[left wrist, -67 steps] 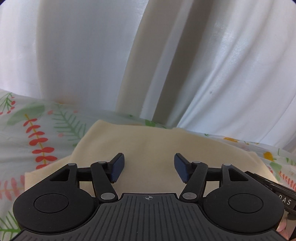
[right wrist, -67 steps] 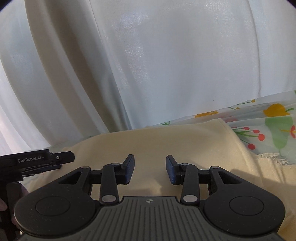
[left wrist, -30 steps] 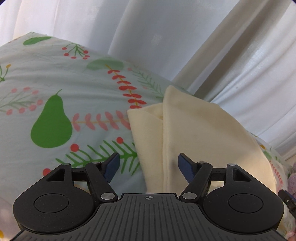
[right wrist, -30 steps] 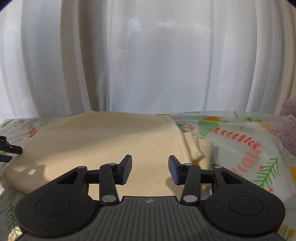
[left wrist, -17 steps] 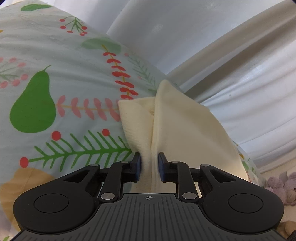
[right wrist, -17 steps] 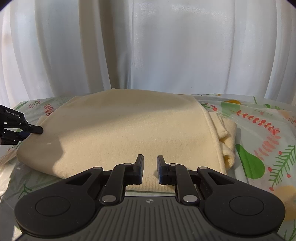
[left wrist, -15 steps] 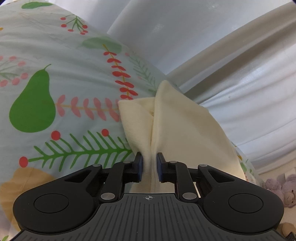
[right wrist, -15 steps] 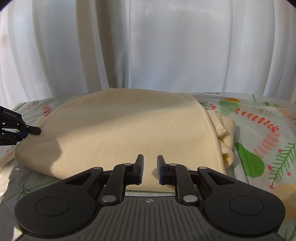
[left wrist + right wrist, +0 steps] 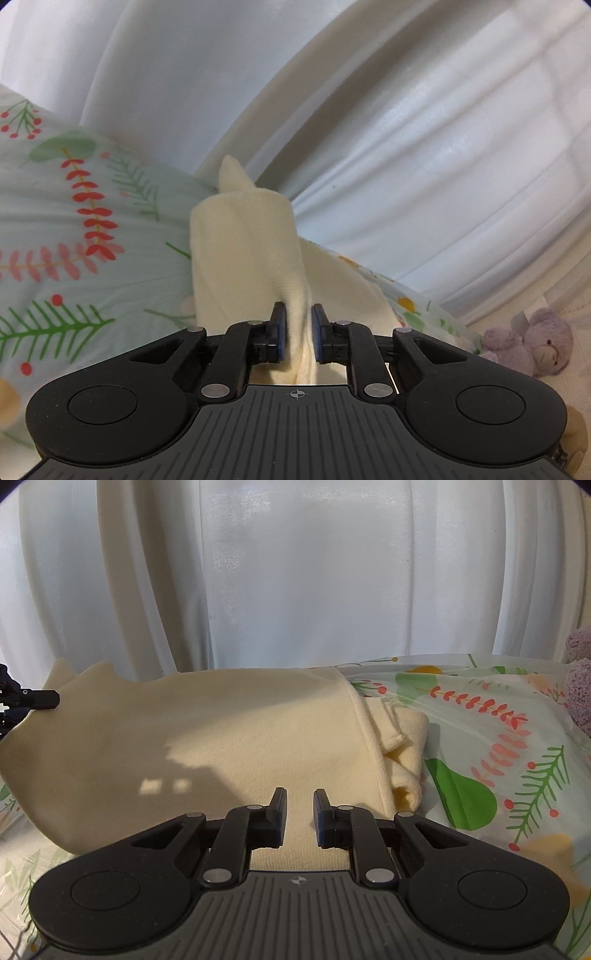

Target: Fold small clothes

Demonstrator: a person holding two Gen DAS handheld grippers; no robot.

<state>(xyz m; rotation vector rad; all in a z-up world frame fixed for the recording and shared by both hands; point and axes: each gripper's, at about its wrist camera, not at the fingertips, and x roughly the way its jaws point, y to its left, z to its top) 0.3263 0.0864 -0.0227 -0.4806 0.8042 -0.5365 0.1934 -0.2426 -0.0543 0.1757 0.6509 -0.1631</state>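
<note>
Left claw (image 9: pixel 297 330) clamped on cream garment (image 9: pixel 247 254) end, lifted off bed; right claw (image 9: pixel 299 814) pinching near hem, long axis running between.

left wrist: close, downward | right wrist: same | shared: cream garment (image 9: pixel 251 258)

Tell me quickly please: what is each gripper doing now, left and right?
Left gripper: closed on the cream garment, one end lifted.
Right gripper: closed on the near edge of the same garment.
</note>
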